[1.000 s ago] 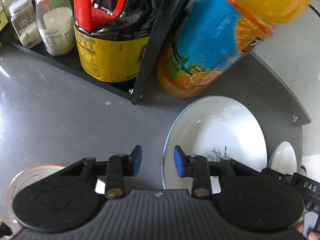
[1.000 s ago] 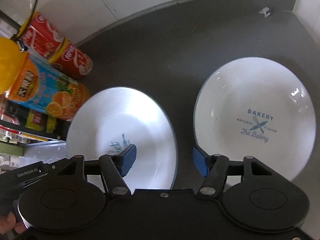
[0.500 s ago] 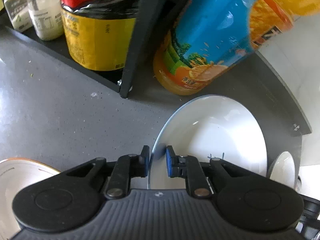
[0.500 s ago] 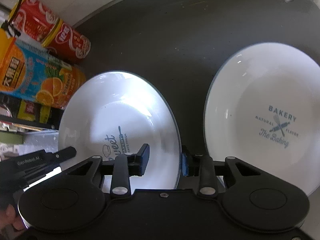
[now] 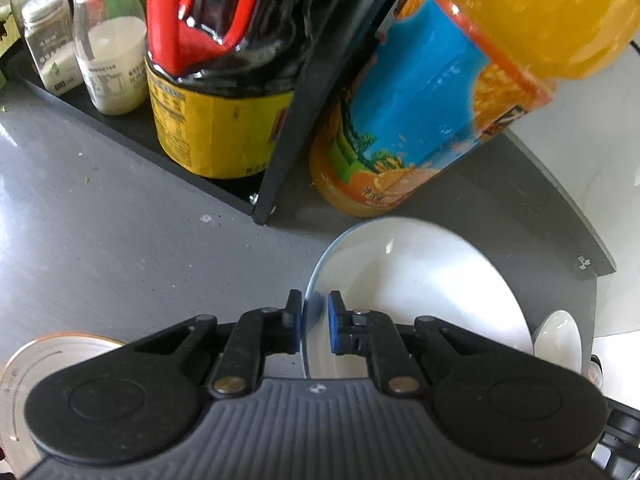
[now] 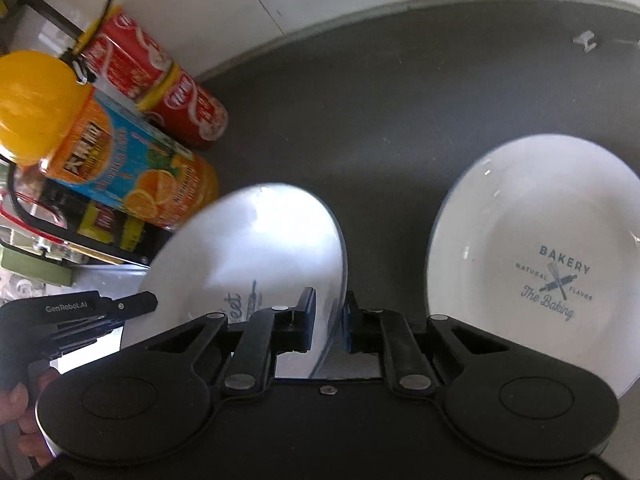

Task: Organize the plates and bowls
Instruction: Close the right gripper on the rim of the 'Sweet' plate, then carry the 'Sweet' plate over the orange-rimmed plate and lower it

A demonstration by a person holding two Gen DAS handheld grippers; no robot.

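Your right gripper (image 6: 327, 322) covers part of the blue word on the white plate (image 6: 256, 248), so you can't read it. The orange juice bottle (image 5: 432, 120) is blurry and its top is cut off. The small print on the jars (image 5: 112, 76) is too tiny to read.

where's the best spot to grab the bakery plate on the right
Take the bakery plate by its raised rim on the edge nearest the right tool, one finger inside, one outside. It lies flat on the dark counter, so only the rim offers purchase, and that side has open counter beside it.
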